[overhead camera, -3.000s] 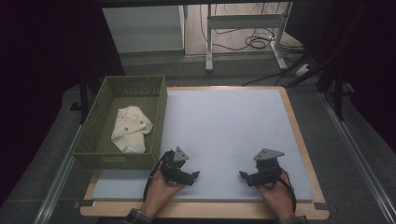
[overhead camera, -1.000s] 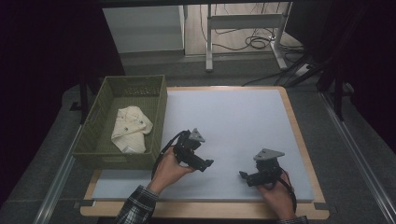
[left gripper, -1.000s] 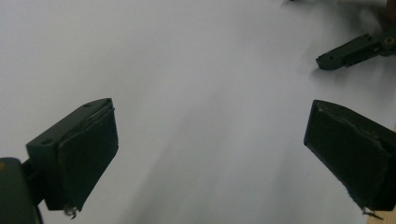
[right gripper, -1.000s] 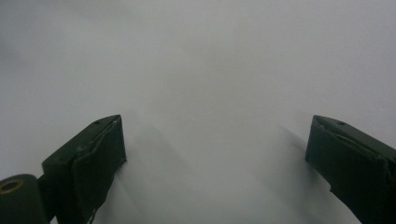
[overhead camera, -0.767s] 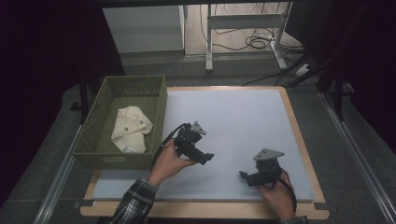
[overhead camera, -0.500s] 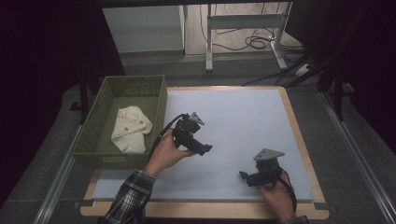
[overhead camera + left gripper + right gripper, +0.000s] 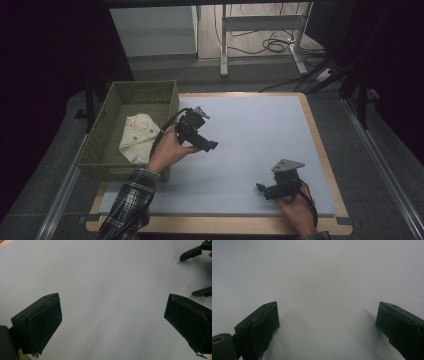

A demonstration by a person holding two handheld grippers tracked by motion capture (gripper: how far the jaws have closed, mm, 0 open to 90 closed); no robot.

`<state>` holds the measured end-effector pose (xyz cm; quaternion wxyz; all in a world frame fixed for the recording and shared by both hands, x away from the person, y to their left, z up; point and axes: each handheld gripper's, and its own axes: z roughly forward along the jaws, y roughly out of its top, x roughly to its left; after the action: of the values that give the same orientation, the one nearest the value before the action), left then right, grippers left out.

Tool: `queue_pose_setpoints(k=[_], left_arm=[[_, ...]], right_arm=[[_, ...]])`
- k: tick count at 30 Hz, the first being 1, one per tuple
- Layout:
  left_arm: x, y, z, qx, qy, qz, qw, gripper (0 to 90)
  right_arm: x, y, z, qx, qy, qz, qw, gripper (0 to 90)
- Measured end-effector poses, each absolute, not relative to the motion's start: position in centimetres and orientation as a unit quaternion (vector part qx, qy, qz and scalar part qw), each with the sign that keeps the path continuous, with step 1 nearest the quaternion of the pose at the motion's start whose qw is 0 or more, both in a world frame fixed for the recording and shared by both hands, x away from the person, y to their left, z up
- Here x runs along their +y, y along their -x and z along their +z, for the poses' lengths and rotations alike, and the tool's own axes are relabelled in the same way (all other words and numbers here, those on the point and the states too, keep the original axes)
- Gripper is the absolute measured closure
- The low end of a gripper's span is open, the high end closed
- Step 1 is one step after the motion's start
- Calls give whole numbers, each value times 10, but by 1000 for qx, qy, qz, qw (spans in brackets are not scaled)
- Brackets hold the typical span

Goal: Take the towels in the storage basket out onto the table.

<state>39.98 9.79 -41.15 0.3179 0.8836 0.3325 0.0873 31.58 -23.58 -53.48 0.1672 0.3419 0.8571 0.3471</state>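
Covering most of the wooden-edged table [image 7: 320, 150]: a pale, matte, smooth mat [image 7: 260, 130], flat and bare of objects. Standing at its left edge: a rectangular olive-green basket [image 7: 100, 165] with perforated plastic walls. Lying crumpled inside, toward the basket's right wall: a cream cloth [image 7: 137, 142], soft and folded, speckled with small dark dots. Hovering over the mat just right of the basket, jaws pointing right, away from the cloth: left gripper [image 7: 212, 146], gripped by a hand in a plaid sleeve [image 7: 127, 205]. Jaws spread wide in the left gripper view [image 7: 110, 322], nothing between them, pads black, blocky and slightly frayed at the corners. Resting low near the table's front right, well apart from the basket: right gripper [image 7: 260, 188], topped by a grey three-cornered plate. Jaws likewise wide apart and empty in the right gripper view [image 7: 327, 330], with pale mat beyond. Judged step in hand: reaching for the cloth. Doing it well likely means turning the left jaws toward the basket, coming in over the rim rather than against the wall, keeping the jaws wide, and pinching a raised fold rather than a flat patch.
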Motion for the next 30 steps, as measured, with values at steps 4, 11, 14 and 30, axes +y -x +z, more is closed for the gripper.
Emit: queue_pose_setpoints(k=[4,11,14,30], left_arm=[[114,-408,-404,349,-880,97,308,17],[140,-418,-397,379,-869,107,301,18],[149,-420,-395,386,-866,111,297,20],[226,-437,-390,467,-830,138,273,25]], right_arm=[[-236,-316,-535,857,-342,347,167,51],[-236,-316,-535,857,-342,347,167,51],[-236,-316,-535,857,-342,347,167,51],[-236,-316,-535,858,-341,347,167,51]])
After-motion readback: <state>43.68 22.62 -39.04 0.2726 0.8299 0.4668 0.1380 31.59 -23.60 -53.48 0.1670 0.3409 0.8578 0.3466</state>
